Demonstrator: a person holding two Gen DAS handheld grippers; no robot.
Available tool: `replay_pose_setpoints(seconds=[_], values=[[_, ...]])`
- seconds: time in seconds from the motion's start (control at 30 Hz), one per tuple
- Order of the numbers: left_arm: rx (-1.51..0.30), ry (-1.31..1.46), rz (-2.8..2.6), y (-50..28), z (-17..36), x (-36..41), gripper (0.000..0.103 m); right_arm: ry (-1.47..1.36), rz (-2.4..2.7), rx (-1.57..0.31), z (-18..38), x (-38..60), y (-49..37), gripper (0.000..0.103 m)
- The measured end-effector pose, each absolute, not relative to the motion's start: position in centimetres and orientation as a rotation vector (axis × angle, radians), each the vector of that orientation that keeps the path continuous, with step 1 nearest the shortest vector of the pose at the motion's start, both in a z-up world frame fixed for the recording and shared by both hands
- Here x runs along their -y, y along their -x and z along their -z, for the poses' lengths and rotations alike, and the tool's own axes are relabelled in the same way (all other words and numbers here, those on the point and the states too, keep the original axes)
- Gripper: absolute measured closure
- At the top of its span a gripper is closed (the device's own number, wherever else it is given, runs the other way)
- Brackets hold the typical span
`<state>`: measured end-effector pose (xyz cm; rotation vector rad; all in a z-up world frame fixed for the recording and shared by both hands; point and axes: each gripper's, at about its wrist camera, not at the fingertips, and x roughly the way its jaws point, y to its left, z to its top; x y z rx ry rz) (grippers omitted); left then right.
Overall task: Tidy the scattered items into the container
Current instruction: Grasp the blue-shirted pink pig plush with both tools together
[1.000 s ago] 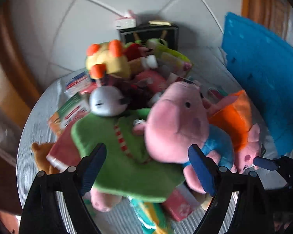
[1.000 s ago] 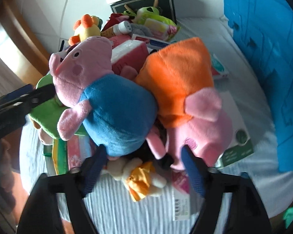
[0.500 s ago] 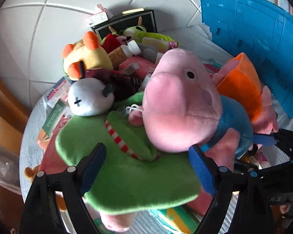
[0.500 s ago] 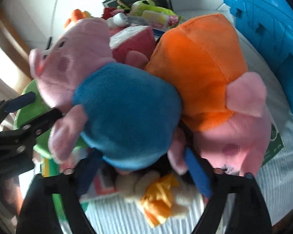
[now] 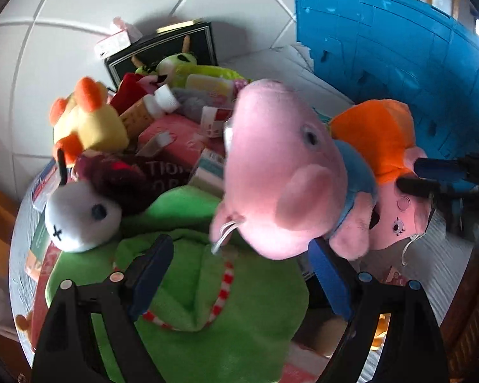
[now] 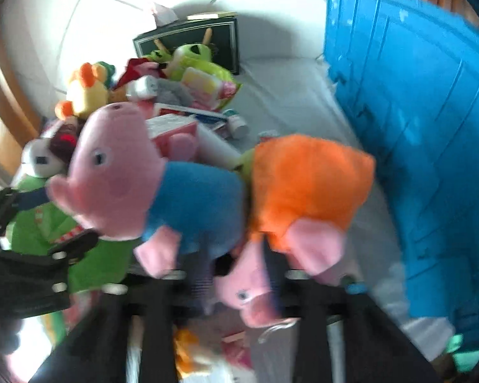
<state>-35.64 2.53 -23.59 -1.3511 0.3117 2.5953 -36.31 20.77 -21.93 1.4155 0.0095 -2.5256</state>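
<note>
Step in hand: the two pig plushes are being lifted toward the blue crate, far right on the tabletop.
Right gripper: jaws have just been closing, now clenched on the plushes where the blue-shirted pig meets the orange-dressed pig.
Left gripper: jaws released, above the green plush.
Advice: both pigs are best carried clear over the crate wall before release.
Count: two pigs, one crate.
</note>
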Motion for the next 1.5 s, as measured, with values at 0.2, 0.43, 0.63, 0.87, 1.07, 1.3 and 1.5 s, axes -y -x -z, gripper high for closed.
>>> replay_pose_setpoints(seconds=[0.2,0.43,0.63,0.87,1.07,1.3,1.5], values=[[-0.260,1.358,-2.622,34.0,22.7,-1.8,0.016,-1.443,2.488,0.083,22.9,-21.5,36.1,0.028],[-0.066,1.239,-2.729,32.0,18.3,-1.3,0.016,-1.392,2.465,0.106,21.9,-22.6,36.1,0.038],[0.083,1.357,-2.864,36.3,18.7,-4.1,0.016,-1.358,2.354,0.096,21.7,-23.2,39.5,0.040],[0.107,1.620,-2.895,36.7,24.3,-5.8,0.016,-1.375,2.173,0.030,23.0,-23.1,42.9,0.047],[0.124,1.640,-2.907,36.2,24.9,-4.5,0.015,-1.408,2.036,0.081,25.3,-21.6,44.1,0.036],[-0.014,1.597,-2.867,37.0,24.8,-5.2,0.015,-1.395,2.012,0.046,25.7,-20.4,44.1,0.024],[-0.021,1.575,-2.781,37.0,25.1,-4.6,0.015,-1.421,2.014,0.029,25.6,-19.5,44.9,0.024]])
